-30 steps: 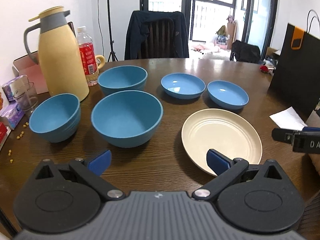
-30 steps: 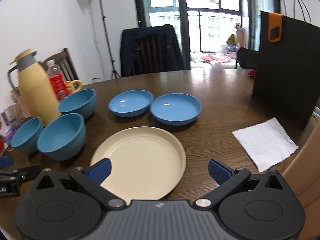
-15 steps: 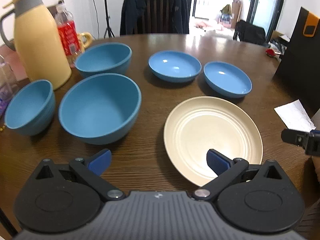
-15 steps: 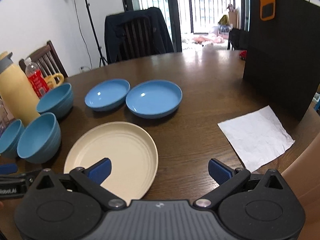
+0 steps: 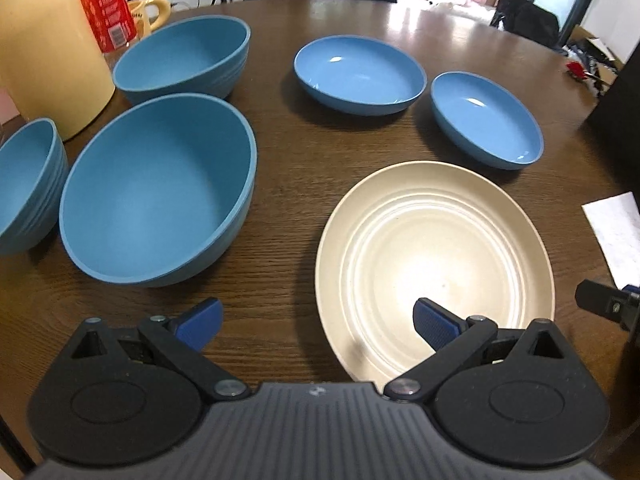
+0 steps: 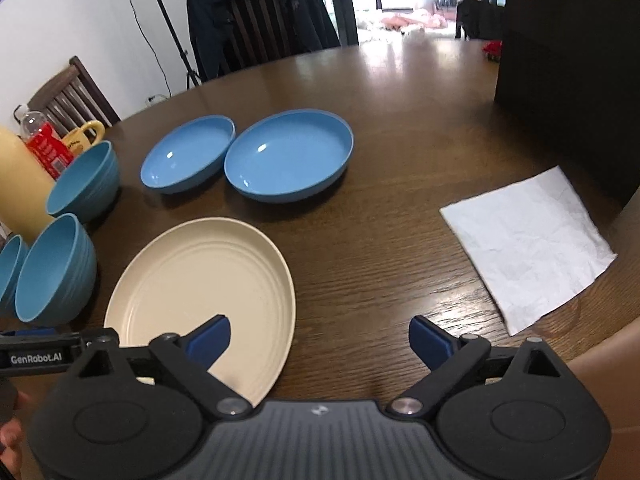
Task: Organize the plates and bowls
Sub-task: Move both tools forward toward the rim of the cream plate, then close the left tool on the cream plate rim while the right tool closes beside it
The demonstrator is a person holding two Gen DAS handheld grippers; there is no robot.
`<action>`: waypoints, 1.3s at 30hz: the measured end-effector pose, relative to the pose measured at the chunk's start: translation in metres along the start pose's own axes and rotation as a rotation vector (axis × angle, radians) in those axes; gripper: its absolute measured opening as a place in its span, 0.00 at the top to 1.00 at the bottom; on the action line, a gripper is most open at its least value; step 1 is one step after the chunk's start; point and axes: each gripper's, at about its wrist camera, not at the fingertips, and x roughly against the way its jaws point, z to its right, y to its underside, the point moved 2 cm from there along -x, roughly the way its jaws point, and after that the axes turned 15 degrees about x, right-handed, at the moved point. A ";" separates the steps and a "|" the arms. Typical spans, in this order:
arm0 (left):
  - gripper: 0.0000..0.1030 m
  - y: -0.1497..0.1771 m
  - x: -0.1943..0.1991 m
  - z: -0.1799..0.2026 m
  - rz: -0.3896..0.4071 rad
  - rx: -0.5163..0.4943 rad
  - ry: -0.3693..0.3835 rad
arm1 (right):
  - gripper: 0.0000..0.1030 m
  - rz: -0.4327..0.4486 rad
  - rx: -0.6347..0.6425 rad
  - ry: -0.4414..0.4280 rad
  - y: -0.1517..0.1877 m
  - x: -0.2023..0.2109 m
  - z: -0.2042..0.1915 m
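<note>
A cream plate [image 5: 436, 256] lies on the brown round table [image 5: 288, 152]; it also shows in the right wrist view [image 6: 200, 284]. Two shallow blue plates [image 5: 360, 72] [image 5: 486, 120] sit behind it, and show in the right wrist view [image 6: 188, 154] [image 6: 290, 156]. Three deep blue bowls [image 5: 160, 188] [image 5: 184, 56] [image 5: 24, 184] stand to the left. My left gripper [image 5: 316, 322] is open and empty, its right finger over the cream plate's near rim. My right gripper [image 6: 320, 340] is open and empty above the table just right of the cream plate.
A yellow thermos [image 5: 48, 44], a red-labelled bottle [image 5: 106, 12] and a yellow mug [image 5: 152, 12] stand at the back left. A white napkin [image 6: 528, 240] lies at the right, with a black bag [image 6: 568, 64] behind it. A chair [image 6: 260, 20] stands beyond the table.
Both grippers have moved forward and tilted down towards the table, so the dishes look nearer. Both stay open. No dish has moved.
</note>
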 end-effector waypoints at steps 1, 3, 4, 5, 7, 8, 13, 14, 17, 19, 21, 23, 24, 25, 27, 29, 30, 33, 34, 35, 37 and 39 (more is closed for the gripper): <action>0.00 -0.002 -0.002 0.000 -0.007 0.009 0.000 | 0.11 -0.011 0.003 -0.006 -0.001 -0.004 -0.001; 0.00 -0.005 -0.006 0.000 -0.024 0.026 -0.009 | 0.13 -0.034 0.012 -0.006 -0.003 -0.012 -0.003; 0.00 -0.006 -0.008 0.000 -0.033 0.033 -0.019 | 0.14 -0.042 0.016 -0.005 -0.004 -0.015 -0.003; 0.00 -0.008 -0.010 0.000 -0.042 0.041 -0.026 | 0.15 -0.050 0.017 -0.006 -0.005 -0.018 -0.003; 0.02 -0.010 -0.013 0.000 -0.056 0.049 -0.030 | 0.18 -0.059 0.012 -0.015 -0.007 -0.023 -0.003; 0.03 -0.012 -0.015 0.001 -0.059 0.048 -0.028 | 0.20 -0.062 0.011 -0.019 -0.008 -0.025 -0.003; 0.14 -0.017 -0.022 0.003 -0.079 0.047 -0.021 | 0.25 -0.086 0.013 -0.016 -0.012 -0.033 0.001; 0.17 -0.018 -0.023 0.004 -0.083 0.047 -0.021 | 0.28 -0.092 0.010 -0.018 -0.013 -0.035 0.003; 0.22 -0.019 -0.025 0.007 -0.090 0.044 -0.020 | 0.39 -0.109 -0.005 -0.034 -0.015 -0.041 0.007; 0.26 -0.020 -0.027 0.008 -0.097 0.045 -0.022 | 0.42 -0.117 -0.011 -0.048 -0.016 -0.045 0.008; 0.31 -0.021 -0.028 0.009 -0.105 0.047 -0.019 | 0.44 -0.124 -0.011 -0.058 -0.017 -0.049 0.008; 0.36 -0.021 -0.028 0.009 -0.109 0.050 -0.014 | 0.50 -0.130 -0.007 -0.069 -0.018 -0.052 0.007; 0.39 -0.022 -0.029 0.009 -0.110 0.051 -0.013 | 0.51 -0.133 -0.007 -0.076 -0.018 -0.054 0.006; 0.40 -0.024 -0.029 0.009 -0.112 0.054 -0.013 | 0.53 -0.135 -0.007 -0.081 -0.019 -0.055 0.006; 0.51 -0.026 -0.029 0.009 -0.117 0.059 -0.012 | 0.56 -0.137 -0.008 -0.087 -0.020 -0.058 0.006; 0.58 -0.029 -0.030 0.007 -0.123 0.064 -0.015 | 0.65 -0.137 -0.008 -0.099 -0.021 -0.060 0.006; 0.63 -0.030 -0.030 0.006 -0.125 0.069 -0.016 | 0.67 -0.138 -0.012 -0.110 -0.020 -0.062 0.006; 0.72 -0.033 -0.030 0.004 -0.129 0.078 -0.015 | 0.74 -0.145 -0.026 -0.123 -0.019 -0.065 0.008; 0.74 -0.032 -0.030 0.003 -0.131 0.079 -0.015 | 0.77 -0.142 -0.033 -0.136 -0.019 -0.066 0.008; 0.77 -0.033 -0.031 0.003 -0.132 0.079 -0.015 | 0.81 -0.140 -0.039 -0.149 -0.019 -0.067 0.008; 0.78 -0.032 -0.031 0.002 -0.130 0.078 -0.018 | 0.84 -0.137 -0.040 -0.164 -0.019 -0.068 0.008; 0.82 -0.031 -0.030 0.002 -0.125 0.068 -0.011 | 0.86 -0.134 -0.042 -0.172 -0.019 -0.069 0.007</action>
